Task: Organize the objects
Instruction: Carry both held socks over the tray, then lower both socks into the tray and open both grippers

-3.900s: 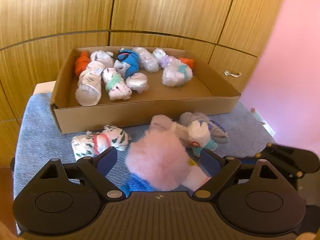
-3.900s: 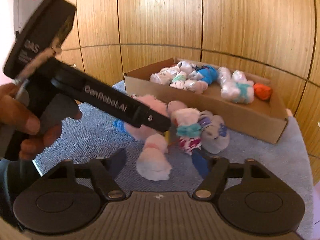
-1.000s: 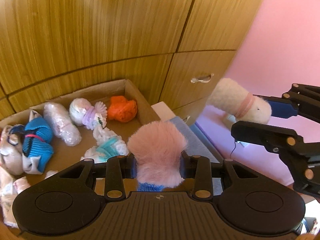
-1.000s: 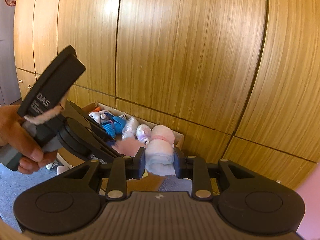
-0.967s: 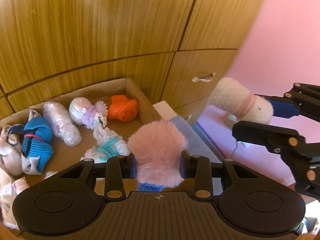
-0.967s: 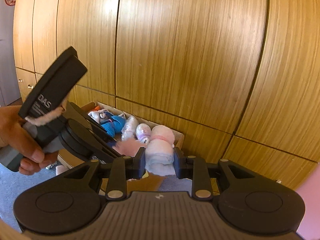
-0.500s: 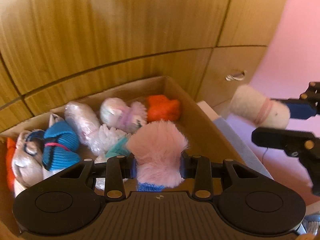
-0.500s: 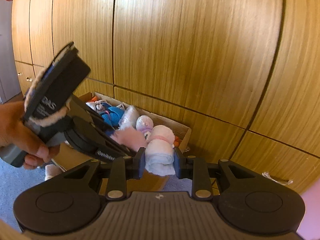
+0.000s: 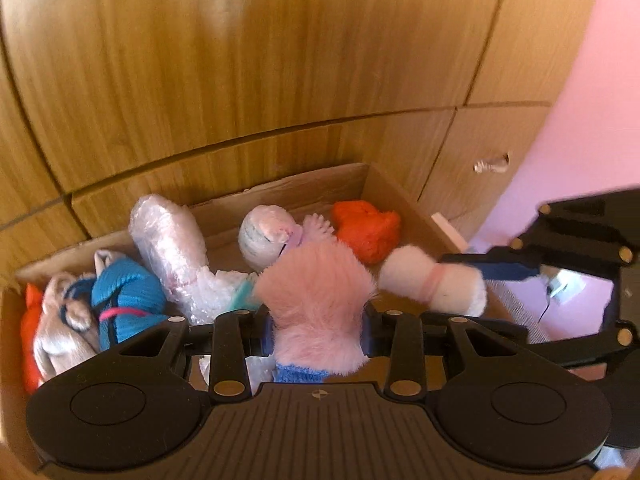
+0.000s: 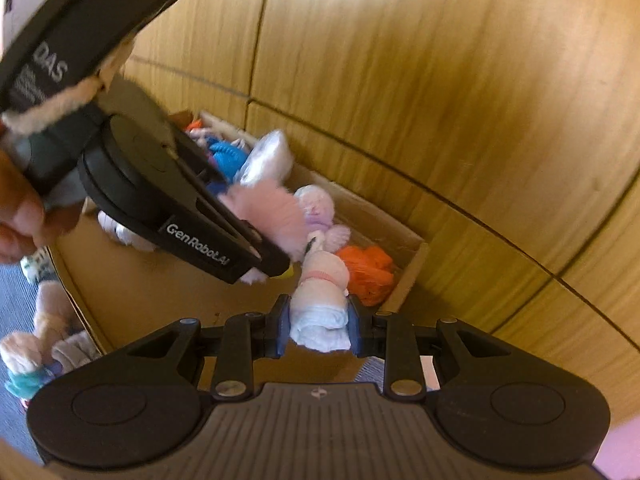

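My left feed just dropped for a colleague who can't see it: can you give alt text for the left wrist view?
The left gripper is shut on a fluffy pink sock bundle above a cardboard box of rolled socks. The right gripper holds a white sock roll just to its right, over the box's corner by an orange bundle.

Warm bright daylight, soft motion blur throughout, strong fisheye bending at edges.

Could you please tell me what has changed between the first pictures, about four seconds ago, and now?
Both tongs were open over the blue cloth then. Since then the left tongs shut on the pink bundle, the right tongs shut on the white bundle, and both lifted and carried them over the box. The orange bundle and blue bundle in the box stayed put.
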Demonstrator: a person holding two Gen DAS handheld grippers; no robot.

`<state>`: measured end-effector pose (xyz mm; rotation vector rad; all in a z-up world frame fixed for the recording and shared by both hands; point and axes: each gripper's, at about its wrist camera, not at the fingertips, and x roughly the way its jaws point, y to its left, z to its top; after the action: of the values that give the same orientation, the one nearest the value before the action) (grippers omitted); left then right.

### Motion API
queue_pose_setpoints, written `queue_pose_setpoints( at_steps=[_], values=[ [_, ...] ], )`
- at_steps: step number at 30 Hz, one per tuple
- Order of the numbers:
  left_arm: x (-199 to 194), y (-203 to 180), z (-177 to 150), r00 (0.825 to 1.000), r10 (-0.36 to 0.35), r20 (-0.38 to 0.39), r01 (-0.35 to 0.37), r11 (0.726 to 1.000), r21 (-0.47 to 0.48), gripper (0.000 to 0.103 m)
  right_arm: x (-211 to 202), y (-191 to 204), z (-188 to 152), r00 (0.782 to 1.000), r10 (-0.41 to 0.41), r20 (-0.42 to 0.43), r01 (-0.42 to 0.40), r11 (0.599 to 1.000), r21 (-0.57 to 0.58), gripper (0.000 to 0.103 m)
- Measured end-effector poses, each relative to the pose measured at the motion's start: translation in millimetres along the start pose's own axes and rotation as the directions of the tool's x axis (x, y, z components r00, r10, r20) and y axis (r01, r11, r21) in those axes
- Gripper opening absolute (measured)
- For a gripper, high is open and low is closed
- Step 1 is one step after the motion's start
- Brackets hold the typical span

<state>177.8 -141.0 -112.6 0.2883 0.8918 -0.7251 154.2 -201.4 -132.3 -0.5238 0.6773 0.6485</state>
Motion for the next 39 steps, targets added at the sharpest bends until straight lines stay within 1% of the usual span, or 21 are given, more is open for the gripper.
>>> queue_pose_setpoints(
  at_steps=[6, 9, 12, 15, 17, 19, 20, 21, 22, 24, 25, 28, 36, 39],
  values=[
    [5.8, -14.0, 1.1, 1.000, 0.017, -0.024, -0.014, 0.994, 0.105, 0.046, 14.0, 0.7, 4.5, 0.999, 0.009, -0.045, -0.010, 1.000, -0.020, 0.026],
    [10.5, -18.3, -2.9, 0.998, 0.018, -0.058, -0.009, 0.989, 0.145, 0.047, 19.7, 0.6, 3.7, 0.997, 0.016, -0.074, -0.018, 1.000, -0.023, 0.027],
    [15.9, -19.8, -6.9, 0.996, 0.041, -0.079, -0.026, 0.983, 0.183, 0.051, 20.6, 1.2, 0.5, 0.996, 0.016, -0.090, -0.018, 0.999, -0.026, 0.029],
    [16.6, -12.7, -8.7, 0.996, 0.025, -0.089, -0.011, 0.989, 0.148, 0.053, 22.5, 1.0, -0.8, 0.996, 0.021, -0.088, -0.023, 1.000, -0.018, 0.028],
    [17.3, -9.5, -9.0, 0.995, 0.016, -0.099, -0.003, 0.991, 0.130, 0.055, 23.8, 2.6, -0.3, 0.996, 0.019, -0.089, -0.021, 0.999, -0.024, 0.032],
    [17.7, -6.9, -8.1, 0.994, 0.012, -0.105, 0.000, 0.994, 0.113, 0.056, 22.8, 4.8, 0.6, 0.996, 0.020, -0.089, -0.023, 0.999, -0.030, 0.040],
    [17.2, -6.6, -7.9, 0.994, 0.017, -0.104, -0.006, 0.994, 0.109, 0.056, 23.4, 6.0, 1.2, 0.996, 0.014, -0.088, -0.017, 0.999, -0.038, 0.041],
    [16.3, -7.1, -7.9, 0.994, 0.022, -0.104, -0.011, 0.994, 0.107, 0.056, 22.6, 7.0, 1.4, 0.996, 0.011, -0.087, -0.015, 0.999, -0.044, 0.048],
    [15.2, -6.4, -8.0, 0.994, 0.023, -0.103, -0.012, 0.995, 0.102, 0.058, 21.7, 7.7, 1.5, 0.996, 0.011, -0.087, -0.015, 0.999, -0.048, 0.050],
    [10.8, -6.0, -8.8, 0.995, 0.024, -0.101, -0.015, 0.996, 0.085, 0.064, 21.1, 8.3, 1.5, 0.996, 0.015, -0.093, -0.020, 0.998, -0.057, 0.052],
    [8.7, -6.0, -9.1, 0.995, 0.019, -0.099, -0.011, 0.997, 0.075, 0.070, 20.9, 8.6, 1.7, 0.996, 0.018, -0.092, -0.023, 0.998, -0.059, 0.056],
    [3.7, -7.6, -9.9, 0.995, -0.002, -0.099, 0.007, 0.999, 0.050, 0.078, 17.7, 10.9, 3.0, 0.996, 0.016, -0.088, -0.022, 0.997, -0.071, 0.065],
    [-9.2, -8.0, -9.2, 0.996, -0.015, -0.091, 0.015, 1.000, -0.001, 0.086, 11.5, 11.4, 8.5, 0.997, -0.006, -0.079, -0.001, 0.997, -0.080, 0.072],
    [-18.1, -10.0, -9.9, 0.996, -0.011, -0.084, 0.011, 1.000, -0.001, 0.089, 5.8, 12.2, 8.0, 0.997, -0.007, -0.072, 0.002, 0.998, -0.068, 0.074]
  ],
)
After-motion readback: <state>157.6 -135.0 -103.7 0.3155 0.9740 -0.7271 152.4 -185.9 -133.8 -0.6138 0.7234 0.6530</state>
